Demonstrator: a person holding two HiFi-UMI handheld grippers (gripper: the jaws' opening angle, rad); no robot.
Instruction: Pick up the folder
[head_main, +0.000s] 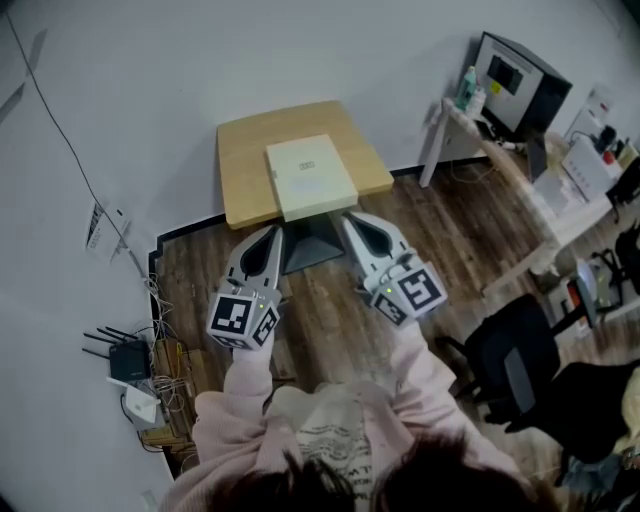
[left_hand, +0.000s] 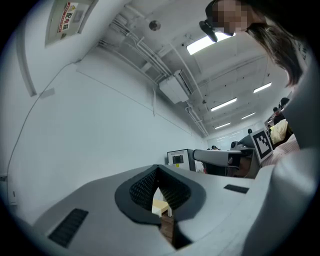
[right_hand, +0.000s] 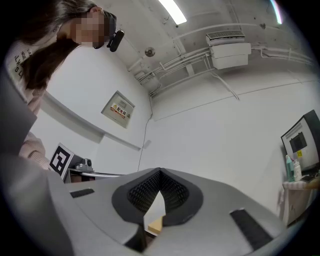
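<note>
While both sleeves are reaching forward, the left gripper and right gripper are pointing side by side at the table. Each has its jaws pressed together on nothing, and each gripper view is showing only a sliver of table past the closed pads. Black-and-white square markers are showing on both cubes, with no letters. Bare floor is lying open beneath the grippers. Just past their tips, the cream folder is lying flat on the table, its near edge hanging slightly over the table's near edge. Faint print on its cover is too small to read. A router at the left, and a chair and desk at the right, are standing well apart from the table. High on the wall, a sign is carrying red writing too small to read.
</note>
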